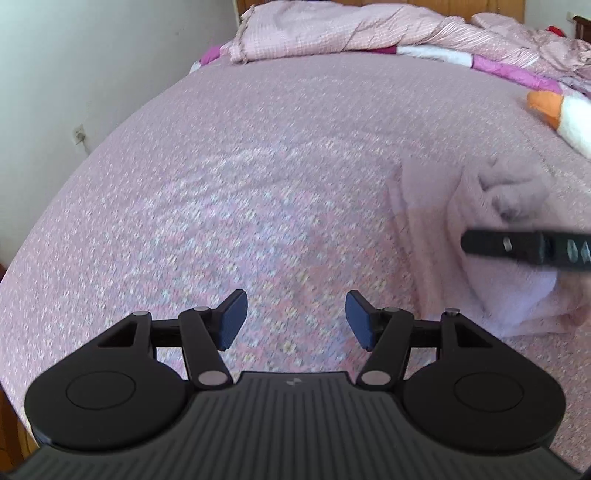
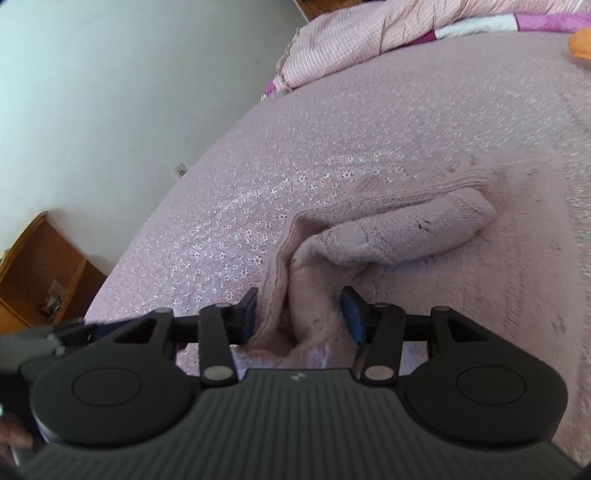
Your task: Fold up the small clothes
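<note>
A small pale pink knitted sweater [image 2: 424, 229] lies on the pink flowered bedsheet [image 2: 258, 177], with one sleeve rolled across its body. My right gripper [image 2: 301, 315] is open, and a raised fold of the sweater's edge stands between its blue pads, touching the left one. In the left wrist view the sweater [image 1: 461, 240] lies at the right, with the right gripper's black finger [image 1: 517, 247] over it. My left gripper [image 1: 295, 321] hovers open over bare sheet to the left of the sweater, with nothing between its fingers.
A crumpled pink quilt [image 1: 351, 29] is heaped along the bed's far end. An orange and white plush toy [image 1: 554, 110] lies at the far right. A wooden bedside cabinet [image 2: 37, 266] stands by the white wall [image 1: 92, 55] off the bed's left edge.
</note>
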`<state>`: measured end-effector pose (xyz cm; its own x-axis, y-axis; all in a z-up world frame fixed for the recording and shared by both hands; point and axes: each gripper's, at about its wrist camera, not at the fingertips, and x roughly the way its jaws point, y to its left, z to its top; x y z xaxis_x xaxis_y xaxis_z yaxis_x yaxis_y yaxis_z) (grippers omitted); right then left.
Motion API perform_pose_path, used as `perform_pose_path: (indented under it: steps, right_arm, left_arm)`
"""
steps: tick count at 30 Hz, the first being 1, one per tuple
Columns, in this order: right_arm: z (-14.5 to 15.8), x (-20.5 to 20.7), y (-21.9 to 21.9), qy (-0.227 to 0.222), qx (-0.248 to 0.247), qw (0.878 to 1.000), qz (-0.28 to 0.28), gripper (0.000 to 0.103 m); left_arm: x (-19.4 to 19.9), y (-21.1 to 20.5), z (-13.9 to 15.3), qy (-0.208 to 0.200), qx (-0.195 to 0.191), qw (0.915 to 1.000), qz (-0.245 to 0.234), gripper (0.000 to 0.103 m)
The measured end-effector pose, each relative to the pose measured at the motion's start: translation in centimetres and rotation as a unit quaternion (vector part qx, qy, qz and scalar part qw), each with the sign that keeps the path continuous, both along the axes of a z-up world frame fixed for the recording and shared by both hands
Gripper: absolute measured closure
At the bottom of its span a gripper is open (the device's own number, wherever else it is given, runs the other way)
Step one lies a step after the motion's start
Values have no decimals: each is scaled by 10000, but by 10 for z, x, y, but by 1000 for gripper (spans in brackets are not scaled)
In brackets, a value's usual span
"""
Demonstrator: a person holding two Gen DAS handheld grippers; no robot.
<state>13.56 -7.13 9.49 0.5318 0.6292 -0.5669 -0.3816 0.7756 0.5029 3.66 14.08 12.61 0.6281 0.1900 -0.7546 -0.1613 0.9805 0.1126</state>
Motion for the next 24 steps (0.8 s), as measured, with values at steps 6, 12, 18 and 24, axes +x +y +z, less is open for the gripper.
perform_pose_path:
  steps: [6, 12, 18, 24]
  right_arm:
    - [21, -24, -29, -354, -34, 9991, -222, 50]
    - [16, -30, -73, -393, -134, 9944, -974, 50]
    - [-1, -26, -104, -76, -191, 9885, -1501, 50]
    - [-10, -29, -112, 22, -239, 9855, -1678, 50]
  left_arm:
    - [17, -21, 23, -260, -71, 9983, -520, 36]
    - [38, -57, 35, -390, -241, 9904, -1301, 36]
    - [64, -102, 25, -344, 27, 9773, -2089, 36]
    - [88, -131, 2, -173, 302, 9636, -2651, 36]
